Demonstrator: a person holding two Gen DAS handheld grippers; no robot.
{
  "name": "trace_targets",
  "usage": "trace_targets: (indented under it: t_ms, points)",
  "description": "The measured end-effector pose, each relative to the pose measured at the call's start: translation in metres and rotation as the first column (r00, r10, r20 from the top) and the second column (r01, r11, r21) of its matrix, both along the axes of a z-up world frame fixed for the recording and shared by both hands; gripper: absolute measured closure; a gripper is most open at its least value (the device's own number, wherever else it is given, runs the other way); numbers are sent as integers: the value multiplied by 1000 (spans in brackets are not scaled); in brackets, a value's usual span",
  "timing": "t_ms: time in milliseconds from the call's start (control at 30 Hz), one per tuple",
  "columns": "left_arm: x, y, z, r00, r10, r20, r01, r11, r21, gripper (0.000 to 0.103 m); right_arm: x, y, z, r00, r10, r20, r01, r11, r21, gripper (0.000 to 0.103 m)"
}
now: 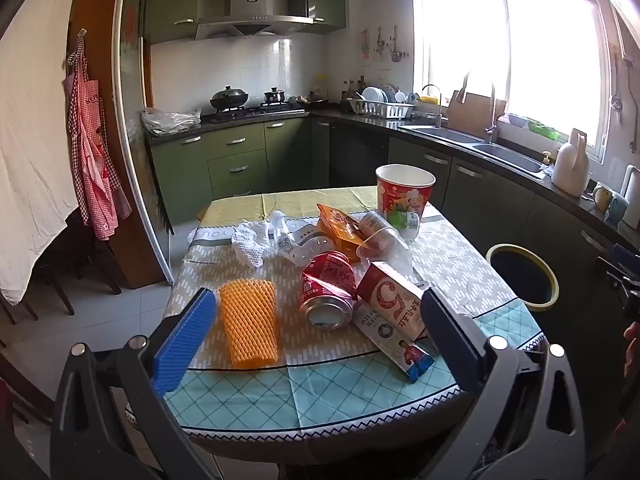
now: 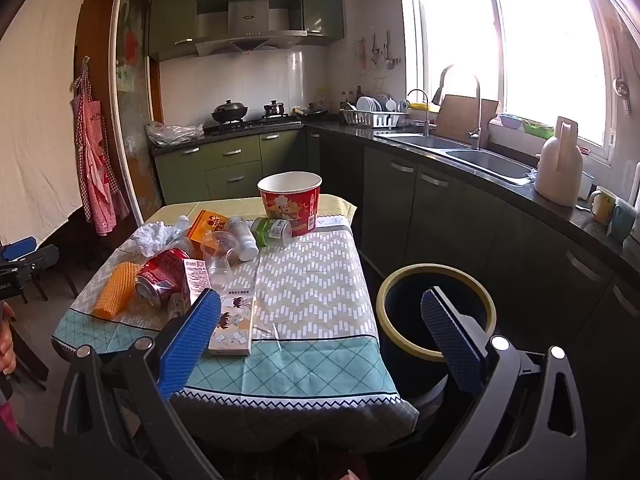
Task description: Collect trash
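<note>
Green kitchen cabinets (image 1: 236,152), white tiled wall (image 1: 240,68), bright window (image 2: 520,48) (glaring daylight), double sink (image 2: 460,152), pale floor tiles (image 1: 100,316)

Red can (image 1: 329,294), orange foam net (image 1: 250,322)

Trash litters the table (image 1: 460,264), with the bin (image 1: 524,276) standing on the floor just beside the table's right edge: dark, round, yellow-rimmed, open. Nearest the bin lies a red-and-white carton (image 1: 390,300), tilted on a flat tissue pack (image 1: 394,342). Left of these a dented red can (image 1: 328,290) lies on its side, then an orange foam net (image 1: 250,320). Farther back are a crumpled white tissue (image 1: 250,244), an orange packet (image 1: 340,228), a clear cup (image 1: 378,240) on its side, a green-capped bottle (image 1: 406,222) and an upright red paper bucket (image 1: 404,190).
</note>
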State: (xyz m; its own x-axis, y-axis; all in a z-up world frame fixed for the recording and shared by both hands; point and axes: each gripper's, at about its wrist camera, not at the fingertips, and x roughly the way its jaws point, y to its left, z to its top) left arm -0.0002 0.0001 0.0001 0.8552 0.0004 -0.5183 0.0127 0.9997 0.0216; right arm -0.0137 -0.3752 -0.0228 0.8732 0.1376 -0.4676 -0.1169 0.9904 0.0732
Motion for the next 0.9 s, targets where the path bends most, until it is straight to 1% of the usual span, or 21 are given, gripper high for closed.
trace_targets:
  t_ms: [433,500,533,900]
  points:
    - [-4,3,4,1000,-5,-2,5,1000,0,6,-3,2,0,1000,10,-1,-10,1000,8,4]
    - [-6,4,6,1000,-6,-2,6,1000,0,6,4,3,-6,1000,10,-4,-10,1000,10,4]
    - [-1,0,2,1000,-7,-4,7,1000,2,6,4,4,-6,1000,9,-4,-9,1000,7,4]
    - [-2,1,1,1000,-8,-8,8,1000,3,6,4,2,-6,1000,12,-6,-12,1000,14,4]
